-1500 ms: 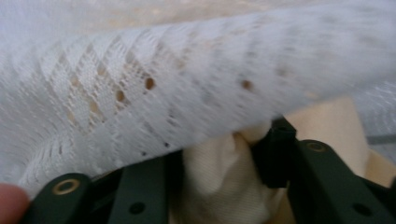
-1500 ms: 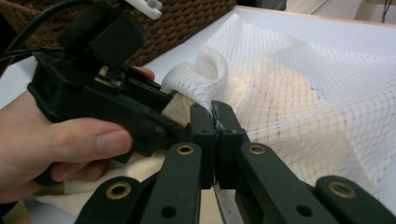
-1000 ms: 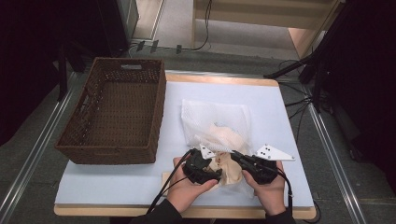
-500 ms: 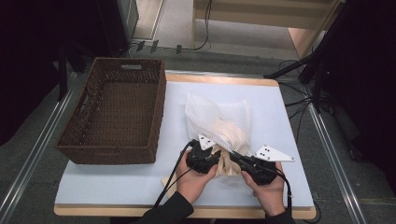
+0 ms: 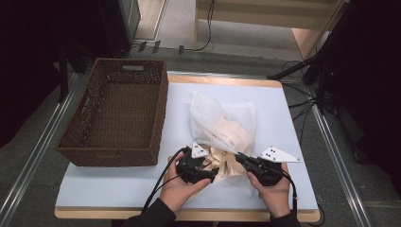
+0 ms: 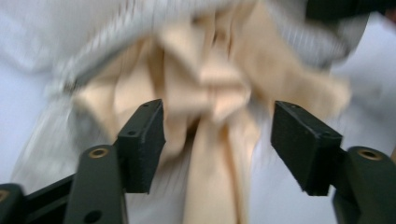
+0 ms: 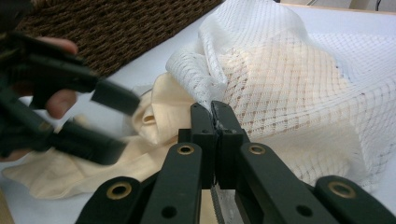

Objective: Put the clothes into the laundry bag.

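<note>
Right gripper view puts the right hand-held gripper (image 7: 215, 109) at centre frame, its jaws pinched tight on the edge of the white mesh bag (image 7: 289, 70), right at the bag's mouth. The cream cloth (image 7: 159, 121) spills out of that mouth toward the lower left. In the high view the bag lies on the worktop (image 5: 293, 113) at centre, with the wicker basket (image 5: 118, 118) beside it at left. The left hand-held gripper (image 6: 217, 135) has just been opening; its jaws stand apart with a fold of the cloth between them, the pads not pressing on it. To my eye, the step is drawing the cloth out. It would go best if the right grip stays firm on the mesh, while the left bites deep on a thick fold, clear of the netting, then pulls straight away from the mouth.
</note>
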`<state>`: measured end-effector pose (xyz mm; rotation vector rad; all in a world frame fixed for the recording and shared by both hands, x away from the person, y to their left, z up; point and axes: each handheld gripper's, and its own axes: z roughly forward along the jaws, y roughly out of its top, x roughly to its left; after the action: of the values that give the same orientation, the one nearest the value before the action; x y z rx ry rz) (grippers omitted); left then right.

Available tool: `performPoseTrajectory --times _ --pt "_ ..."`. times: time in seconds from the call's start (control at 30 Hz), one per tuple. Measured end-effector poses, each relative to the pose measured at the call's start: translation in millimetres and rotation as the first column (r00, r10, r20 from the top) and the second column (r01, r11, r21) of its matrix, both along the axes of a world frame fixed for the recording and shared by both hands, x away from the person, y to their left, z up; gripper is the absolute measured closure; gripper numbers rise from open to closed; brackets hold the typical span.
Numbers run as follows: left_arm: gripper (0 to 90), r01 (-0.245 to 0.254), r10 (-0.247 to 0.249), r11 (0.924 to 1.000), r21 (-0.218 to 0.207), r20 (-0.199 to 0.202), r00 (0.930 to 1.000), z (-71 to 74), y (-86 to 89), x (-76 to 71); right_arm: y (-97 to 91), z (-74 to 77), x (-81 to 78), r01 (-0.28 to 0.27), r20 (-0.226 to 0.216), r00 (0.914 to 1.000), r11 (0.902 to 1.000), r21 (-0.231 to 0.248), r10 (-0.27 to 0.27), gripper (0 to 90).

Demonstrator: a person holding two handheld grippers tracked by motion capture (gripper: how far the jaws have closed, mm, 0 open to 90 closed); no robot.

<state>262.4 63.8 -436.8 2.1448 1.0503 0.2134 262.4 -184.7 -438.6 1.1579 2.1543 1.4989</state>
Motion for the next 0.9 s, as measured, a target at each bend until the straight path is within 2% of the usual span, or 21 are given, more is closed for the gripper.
performPoseTrajectory --times 0.1,0.13,0.17,0.2,0.23,0.27,0.3,0.33,0.43,0.5,0.53,0.6,0.67,0.7,0.73,0.77,0.8,0.83,0.87,0.9 --pt "32.2 0.017 -0.016 0.9958 0.090 -0.012 0.9998 -14.4 1.8 -8.0 0.8 -0.1 0.3 0.001 -0.001 1.0000 1.0000 -0.001 -0.001 89.2" --pt "35.3 0.009 -0.008 0.9916 0.129 -0.009 0.9999 -19.5 0.1 -8.6 1.2 -0.1 0.3 0.000 -0.002 1.0000 1.0000 -0.002 0.000 89.3" --pt "42.0 0.001 0.001 0.9874 0.158 -0.011 0.9999 -23.6 -1.9 -8.6 1.7 -0.2 0.3 0.001 -0.001 1.0000 1.0000 -0.004 -0.001 89.2" --pt "46.9 0.007 -0.009 0.9895 0.144 0.013 0.9999 -24.7 -2.6 -9.2 2.4 -0.1 0.0 0.001 -0.002 1.0000 1.0000 -0.005 -0.001 89.3" --pt "62.4 0.019 -0.021 0.9905 0.136 0.007 0.9998 -24.1 -4.2 -8.9 3.1 0.0 -0.1 0.000 0.000 1.0000 1.0000 -0.008 0.000 89.3" --pt "72.7 0.028 -0.028 0.9913 0.129 -0.001 0.9996 -22.7 -6.5 -8.3 3.5 0.1 -0.2 -0.002 0.003 1.0000 1.0000 -0.009 0.002 89.3" --pt "82.1 0.025 -0.026 0.9922 0.122 0.012 0.9996 -20.6 -9.3 -8.9 4.1 0.3 -0.6 -0.001 0.000 1.0000 1.0000 -0.005 0.001 89.3" --pt "85.6 0.025 -0.029 0.9927 0.118 0.032 0.9991 -17.8 -12.3 -9.7 4.2 0.6 -0.7 -0.003 0.003 1.0000 1.0000 -0.007 0.003 89.3" --pt "86.6 0.043 -0.046 0.9979 0.049 0.061 0.9971 -6.4 -21.9 -8.5 4.0 1.9 -1.5 -0.004 0.004 1.0000 1.0000 0.001 0.004 89.3" --pt "86.7 0.047 -0.048 0.9988 0.017 0.097 0.9941 2.1 -30.6 -4.2 4.4 3.4 -2.0 -0.007 0.007 1.0000 1.0000 0.004 0.007 89.3" --pt "86.7 0.044 -0.042 0.9990 -0.013 0.120 0.9918 5.7 -34.9 -1.2 4.7 4.1 -2.2 -0.010 0.013 0.9999 0.9999 0.005 0.010 89.2" --pt "86.7 0.017 -0.009 0.9986 -0.051 0.153 0.9881 11.1 -41.9 7.3 5.5 5.9 -3.8 -0.014 0.017 0.9998 0.9999 0.006 0.014 89.3" --pt "86.7 -0.031 0.050 0.9931 -0.113 0.166 0.9848 12.0 -44.0 17.4 5.4 7.6 -5.4 -0.017 0.017 0.9997 0.9998 0.008 0.017 89.3" --pt "86.5 -0.060 0.081 0.9904 -0.125 0.169 0.9823 9.6 -44.1 23.1 4.7 8.2 -5.5 -0.016 0.019 0.9997 0.9998 0.009 0.016 89.3" --pt "86.2 -0.082 0.102 0.9893 -0.120 0.168 0.9805 4.0 -44.1 29.0 3.7 8.5 -5.4 -0.015 0.020 0.9997 0.9998 0.011 0.015 89.3" --pt "85.6 -0.081 0.095 0.9914 -0.103 0.139 0.9857 -3.6 -43.9 36.0 2.8 8.5 -5.3 -0.014 0.017 0.9998 0.9998 0.014 0.013 89.3" --pt "84.7 -0.074 0.083 0.9930 -0.092 0.091 0.9924 -12.8 -44.1 42.7 1.9 8.0 -4.8 -0.011 0.018 0.9998 0.9998 0.014 0.011 89.3" --pt "83.9 -0.056 0.064 0.9922 -0.112 0.064 0.9959 -19.7 -42.6 46.3 1.3 7.3 -4.5 -0.010 0.016 0.9998 0.9999 0.012 0.010 89.3" --pt "83.5 -0.048 0.058 0.9893 -0.137 0.066 0.9962 -22.4 -40.8 46.3 0.9 6.3 -4.1 -0.010 0.013 0.9999 0.9999 0.010 0.010 89.3" --pt "82.7 -0.044 0.054 0.9902 -0.132 0.068 0.9962 -21.5 -40.2 45.2 0.6 5.4 -4.0 -0.008 0.009 0.9999 0.9999 0.011 0.008 89.3"
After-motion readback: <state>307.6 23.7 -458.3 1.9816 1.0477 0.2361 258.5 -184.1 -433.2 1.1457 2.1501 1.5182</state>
